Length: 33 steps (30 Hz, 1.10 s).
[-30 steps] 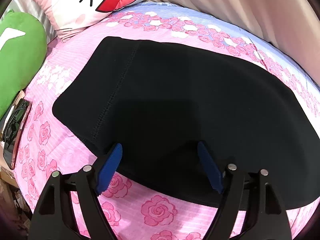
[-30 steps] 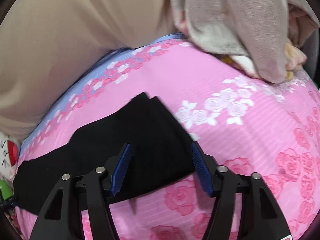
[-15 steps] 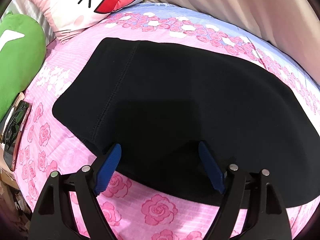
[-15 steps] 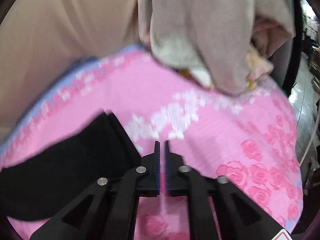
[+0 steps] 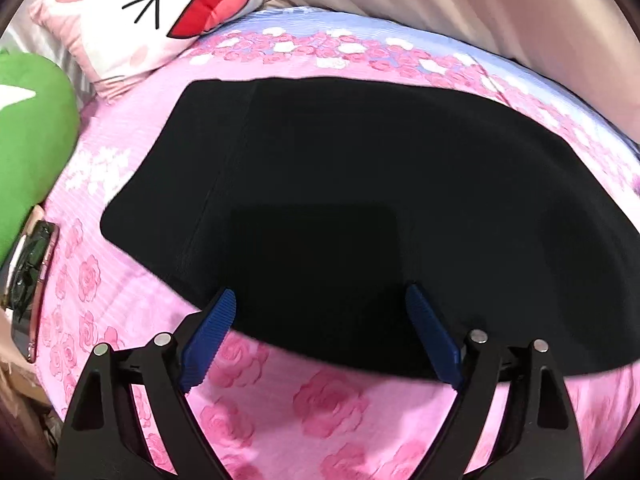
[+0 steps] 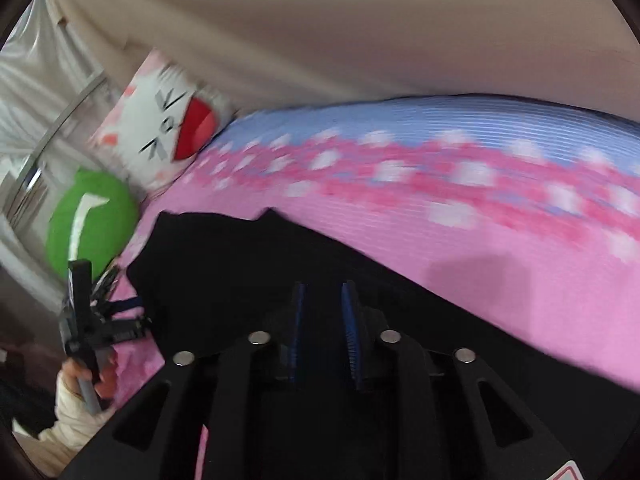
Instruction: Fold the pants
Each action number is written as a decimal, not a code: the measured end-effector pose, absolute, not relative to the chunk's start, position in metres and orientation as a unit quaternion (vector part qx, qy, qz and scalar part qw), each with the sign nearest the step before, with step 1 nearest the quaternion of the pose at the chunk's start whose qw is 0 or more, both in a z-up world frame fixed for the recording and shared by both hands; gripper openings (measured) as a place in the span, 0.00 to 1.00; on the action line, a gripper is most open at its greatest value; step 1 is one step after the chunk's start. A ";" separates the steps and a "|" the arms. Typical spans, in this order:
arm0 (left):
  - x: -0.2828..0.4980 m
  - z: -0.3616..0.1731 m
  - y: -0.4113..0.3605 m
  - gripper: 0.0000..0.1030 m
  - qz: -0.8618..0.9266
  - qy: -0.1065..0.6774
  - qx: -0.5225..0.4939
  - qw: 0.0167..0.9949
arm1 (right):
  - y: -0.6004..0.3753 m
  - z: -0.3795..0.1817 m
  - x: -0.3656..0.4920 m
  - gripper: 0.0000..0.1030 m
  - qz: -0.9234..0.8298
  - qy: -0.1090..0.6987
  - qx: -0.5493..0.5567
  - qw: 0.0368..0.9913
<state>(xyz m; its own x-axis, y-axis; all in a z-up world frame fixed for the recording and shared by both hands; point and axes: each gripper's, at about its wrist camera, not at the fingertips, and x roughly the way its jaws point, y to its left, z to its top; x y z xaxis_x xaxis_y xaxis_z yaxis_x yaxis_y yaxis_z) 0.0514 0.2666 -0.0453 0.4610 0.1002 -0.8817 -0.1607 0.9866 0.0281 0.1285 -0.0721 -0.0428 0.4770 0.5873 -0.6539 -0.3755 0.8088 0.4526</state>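
Note:
The black pants lie flat on a pink rose-print bed sheet. My left gripper is open, its blue pads astride the pants' near edge, holding nothing. In the right wrist view the right gripper has its blue pads close together with a narrow gap, and black pants fabric lies under and around them. The view is blurred, so I cannot tell whether fabric is pinched. The left gripper and the hand holding it show at the far left of that view.
A white cartoon-face pillow and a green cushion lie at the bed's head. A phone lies at the bed's left edge. A beige curtain hangs behind the bed.
The right gripper shut at the pants' leg end and swung left toward the pillows, its view now blurred, jaws slightly parted. The left gripper has barely moved and stays open.

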 end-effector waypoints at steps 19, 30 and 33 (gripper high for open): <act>0.026 -0.053 0.279 0.90 0.031 0.490 -0.045 0.870 | 0.052 -0.088 0.255 0.00 0.220 0.457 -0.013 0.862; 0.024 -0.052 0.278 0.91 0.042 0.492 -0.051 0.868 | 0.067 -0.085 0.214 0.00 0.269 0.422 -0.019 0.866; 0.023 -0.051 0.278 0.91 0.049 0.493 -0.056 0.867 | 0.059 -0.065 0.216 0.03 0.234 0.416 0.007 0.879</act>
